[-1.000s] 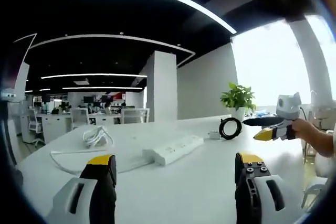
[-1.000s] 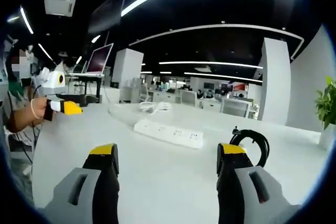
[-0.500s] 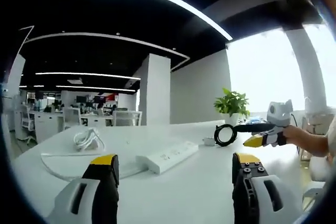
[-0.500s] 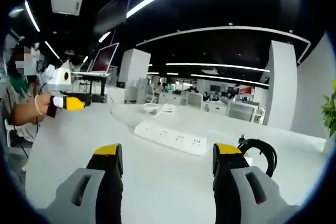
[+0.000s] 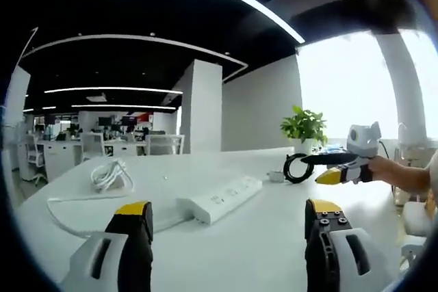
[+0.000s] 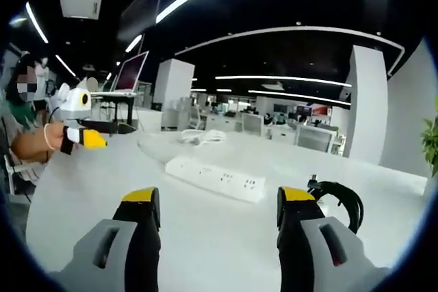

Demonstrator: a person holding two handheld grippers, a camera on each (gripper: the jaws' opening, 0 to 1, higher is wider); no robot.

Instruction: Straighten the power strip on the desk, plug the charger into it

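Note:
A long white power strip lies at an angle on the white desk, ahead of my open left gripper. Its white cord runs left to a loose bundle. Beyond the strip's far end sit a small white charger and its black coiled cable. My right gripper hovers by that coil, held by a hand. In the right gripper view the power strip lies ahead of my open right gripper. There the black coil sits just beyond the right jaw, and the left gripper hangs at far left.
A potted plant stands behind the coil near a bright window. A raised laptop stands at the desk's far left edge. A person sits at the left. Office desks and chairs fill the background.
Both views have shifted slightly with the hands. The power strip, cord and charger lie where they were, and both grippers remain open.

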